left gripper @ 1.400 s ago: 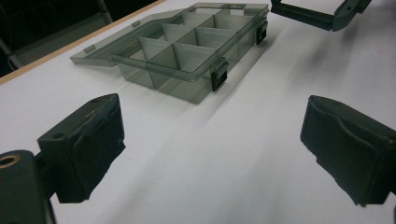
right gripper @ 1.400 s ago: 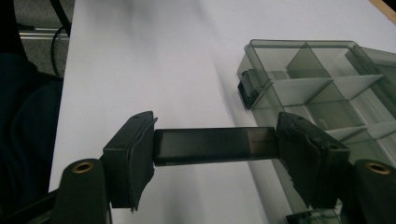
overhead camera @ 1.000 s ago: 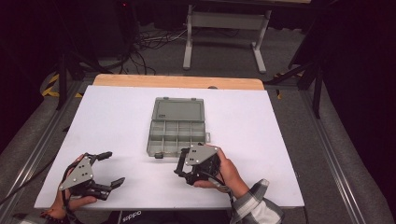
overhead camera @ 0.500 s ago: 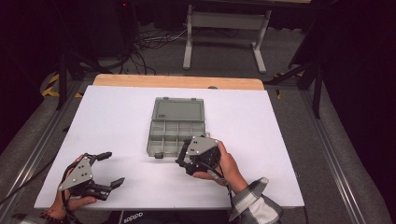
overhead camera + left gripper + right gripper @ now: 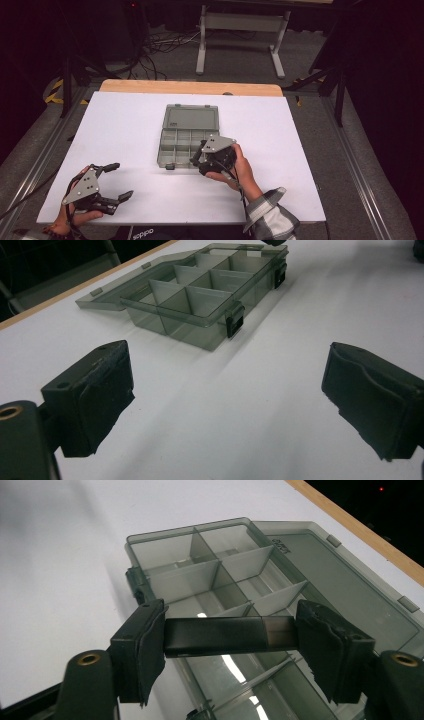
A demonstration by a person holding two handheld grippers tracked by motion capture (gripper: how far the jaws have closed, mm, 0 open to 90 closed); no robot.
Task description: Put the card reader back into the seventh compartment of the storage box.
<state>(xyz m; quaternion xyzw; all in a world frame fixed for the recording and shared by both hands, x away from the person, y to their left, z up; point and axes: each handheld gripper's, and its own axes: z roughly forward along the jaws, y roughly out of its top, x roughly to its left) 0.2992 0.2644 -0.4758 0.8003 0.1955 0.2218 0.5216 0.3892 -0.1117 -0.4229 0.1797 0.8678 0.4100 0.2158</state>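
Bar (image 5: 220, 635), dark, slim, translucent-ended

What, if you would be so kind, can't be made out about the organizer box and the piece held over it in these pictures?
- High view: the dark flat piece in the right gripper is too small to see; gripper body and hand cover it.
- Right gripper view: the dark flat piece has its ends hidden by the pads; the organizer box is cut off at the bottom edge.
- Left gripper view: the box's far corner runs past the top edge.
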